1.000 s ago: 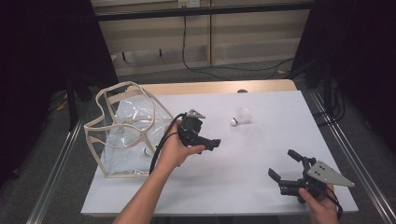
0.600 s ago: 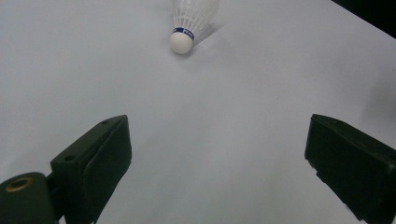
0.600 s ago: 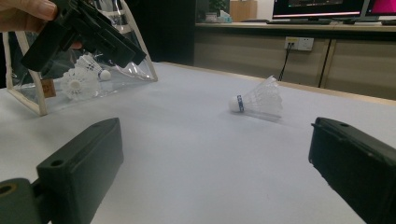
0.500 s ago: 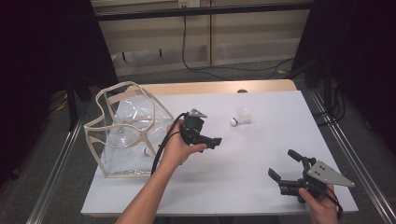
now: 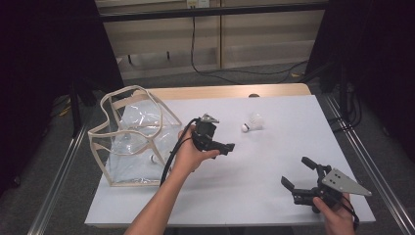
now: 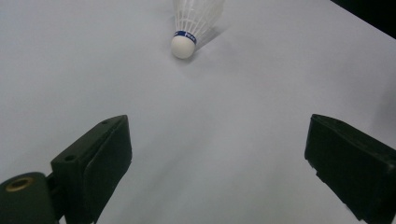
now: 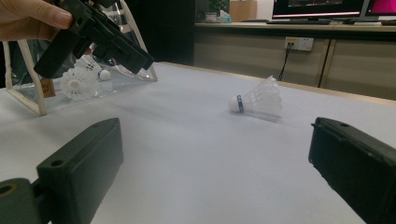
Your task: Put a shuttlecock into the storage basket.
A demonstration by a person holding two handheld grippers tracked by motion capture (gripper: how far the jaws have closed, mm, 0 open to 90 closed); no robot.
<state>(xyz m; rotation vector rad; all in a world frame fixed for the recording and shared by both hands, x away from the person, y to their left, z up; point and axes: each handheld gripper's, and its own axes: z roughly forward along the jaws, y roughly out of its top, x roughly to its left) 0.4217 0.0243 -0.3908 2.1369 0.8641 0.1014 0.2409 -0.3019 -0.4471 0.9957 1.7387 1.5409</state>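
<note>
shuttlecock [image 5: 253,122] lies at two o'clock of the left hand-held gripper [image 5: 226,147], which has edged closer, jaws spread, ready to pinch it.

Bare table [image 5: 274,166] lies between the left gripper [image 5: 226,147] and the shuttlecock [image 5: 252,122]. The clear bag [image 5: 128,142] stands well left, off that path

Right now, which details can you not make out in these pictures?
- Shuttlecock: feather end cut off by the top edge of the left gripper view.
- Shuttlecocks in the clear bag: exact count unclear through glare, high view.
- Blue band lettering: too small, right gripper view.
</note>
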